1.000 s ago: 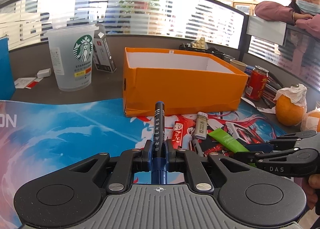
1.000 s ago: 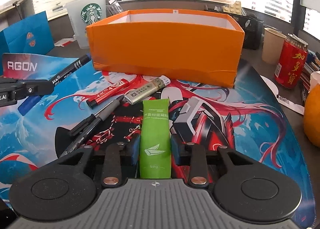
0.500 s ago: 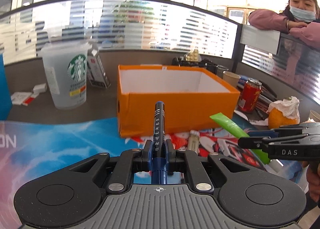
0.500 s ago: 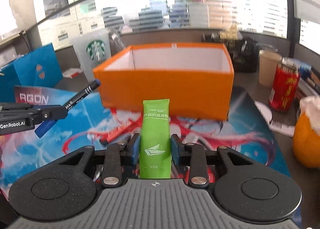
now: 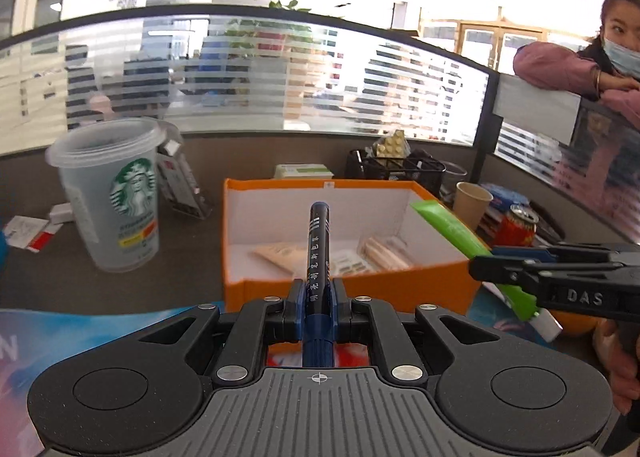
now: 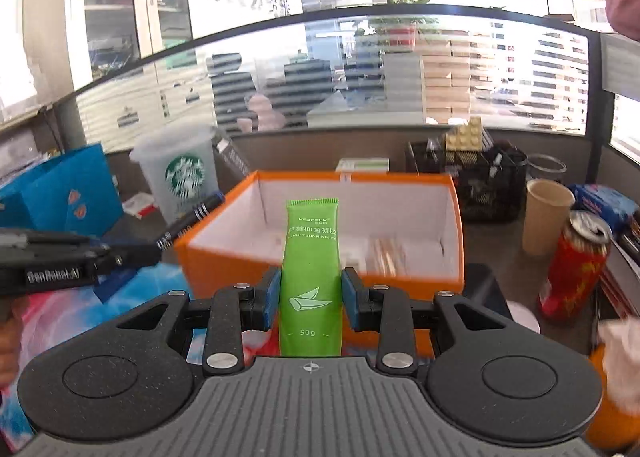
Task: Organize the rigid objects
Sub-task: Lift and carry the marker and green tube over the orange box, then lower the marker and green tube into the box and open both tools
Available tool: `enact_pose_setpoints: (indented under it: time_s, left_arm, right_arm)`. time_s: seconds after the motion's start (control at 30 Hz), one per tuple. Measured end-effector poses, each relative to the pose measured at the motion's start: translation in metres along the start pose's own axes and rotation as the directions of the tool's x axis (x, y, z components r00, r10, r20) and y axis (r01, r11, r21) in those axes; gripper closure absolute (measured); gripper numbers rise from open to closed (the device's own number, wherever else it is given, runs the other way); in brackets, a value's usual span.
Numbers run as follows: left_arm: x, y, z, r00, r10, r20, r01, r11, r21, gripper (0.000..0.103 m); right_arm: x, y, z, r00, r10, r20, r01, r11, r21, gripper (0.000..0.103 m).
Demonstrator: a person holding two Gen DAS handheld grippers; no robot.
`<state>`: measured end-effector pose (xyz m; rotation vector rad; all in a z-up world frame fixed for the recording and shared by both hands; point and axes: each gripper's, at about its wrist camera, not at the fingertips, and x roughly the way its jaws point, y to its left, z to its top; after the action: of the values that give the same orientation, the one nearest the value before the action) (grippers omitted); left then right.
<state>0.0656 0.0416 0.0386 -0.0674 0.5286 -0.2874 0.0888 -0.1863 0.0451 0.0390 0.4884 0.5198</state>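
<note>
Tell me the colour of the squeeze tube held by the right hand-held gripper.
Bright green with white print, a flat plastic squeeze tube; it shows best in the right wrist view.

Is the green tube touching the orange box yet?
Apart. In the left wrist view the green tube, clamped in the right gripper, hangs in the air above the orange box, its far end clear above the rim.

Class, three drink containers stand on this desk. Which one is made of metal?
The red can at the right. The Starbucks cup is translucent plastic and the brown cup beside the can is paper.
</note>
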Motion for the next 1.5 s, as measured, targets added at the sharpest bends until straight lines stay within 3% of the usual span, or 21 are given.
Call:
enact_pose_setpoints:
  time_s: [0.27,0.57,0.9,1.1,1.5]
  left_arm:
    - [0.063,0.014,0.042,0.997,0.026,-0.074,-0.03,0.998,-0.062,0.093]
    - [0.128,0.025,0.044,0.974,0.089,-0.207,-0.103,0.993,-0.057,0.093]
    - [0.143,0.028,0.04,0.967,0.089,-0.239,-0.107,0.992,-0.064,0.092]
    - [0.155,0.026,0.042,0.956,0.102,-0.275,-0.123,0.991,-0.06,0.092]
    - [0.169,0.021,0.039,0.938,0.139,-0.316,-0.163,0.985,-0.05,0.092]
  right_arm:
    - [0.066,-0.025,0.046,0.995,0.057,-0.077,-0.052,0.997,0.062,0.073]
    - [0.131,-0.035,0.049,0.978,0.05,-0.201,-0.031,0.995,0.093,0.073]
    - [0.159,-0.038,0.039,0.963,0.011,-0.269,0.009,0.997,0.074,0.073]
    - [0.176,-0.037,0.038,0.942,-0.035,-0.335,0.054,0.997,0.048,0.073]
    - [0.189,-0.036,0.036,0.915,-0.049,-0.401,0.064,0.998,0.024,0.073]
